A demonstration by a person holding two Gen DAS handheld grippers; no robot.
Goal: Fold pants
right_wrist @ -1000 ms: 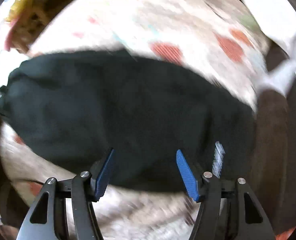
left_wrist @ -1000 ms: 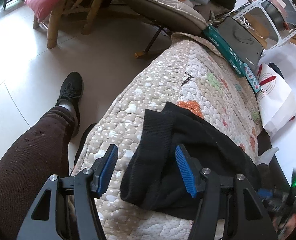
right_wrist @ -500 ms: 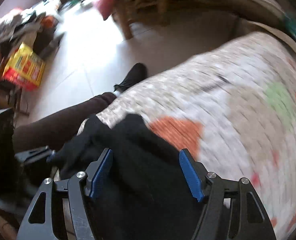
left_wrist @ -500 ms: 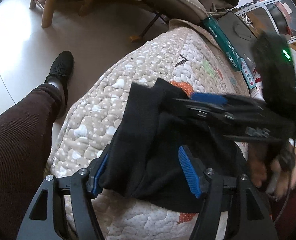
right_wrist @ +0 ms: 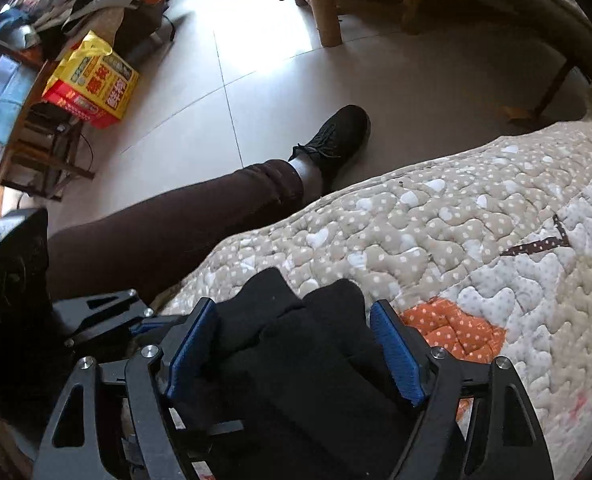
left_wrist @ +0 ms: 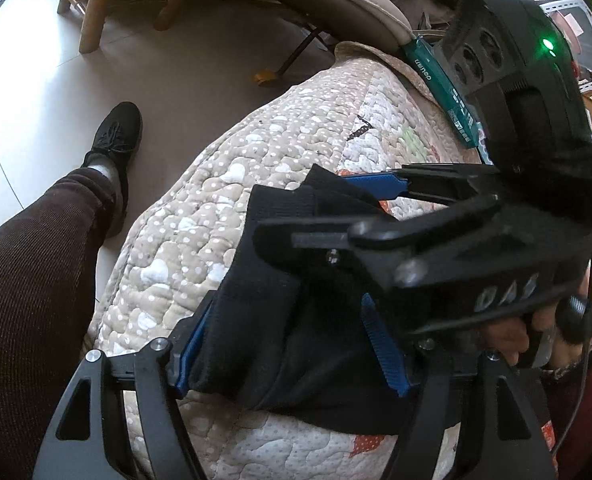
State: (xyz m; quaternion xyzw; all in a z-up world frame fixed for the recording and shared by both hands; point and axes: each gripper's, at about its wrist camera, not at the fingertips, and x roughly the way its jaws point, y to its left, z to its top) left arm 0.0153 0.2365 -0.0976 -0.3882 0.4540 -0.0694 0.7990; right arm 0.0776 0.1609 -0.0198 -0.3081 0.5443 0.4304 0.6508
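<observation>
The black pants (left_wrist: 280, 312) lie bunched on the quilted cover (left_wrist: 224, 216) near its left edge. My left gripper (left_wrist: 292, 352) is open, its blue pads on either side of the pants' near folded end. My right gripper (left_wrist: 335, 208) reaches in from the right above the pants, its jaws spread around the far ribbed end. In the right wrist view the right gripper (right_wrist: 294, 352) is open with the bunched black cloth (right_wrist: 296, 344) between its pads, not pinched. The left gripper's body (right_wrist: 96, 320) shows at the lower left.
The person's leg in brown trousers (left_wrist: 36, 280) and black shoe (left_wrist: 118, 132) are beside the cover's left edge. A green box (left_wrist: 439, 80) lies at the far end of the cover. A wooden chair (left_wrist: 128, 0) and a yellow and red box (right_wrist: 92, 80) stand on the tiled floor.
My right gripper swung from the pants' right side over to the far ribbed end and now straddles it. My left gripper moved forward around the near end. Both stayed open.
</observation>
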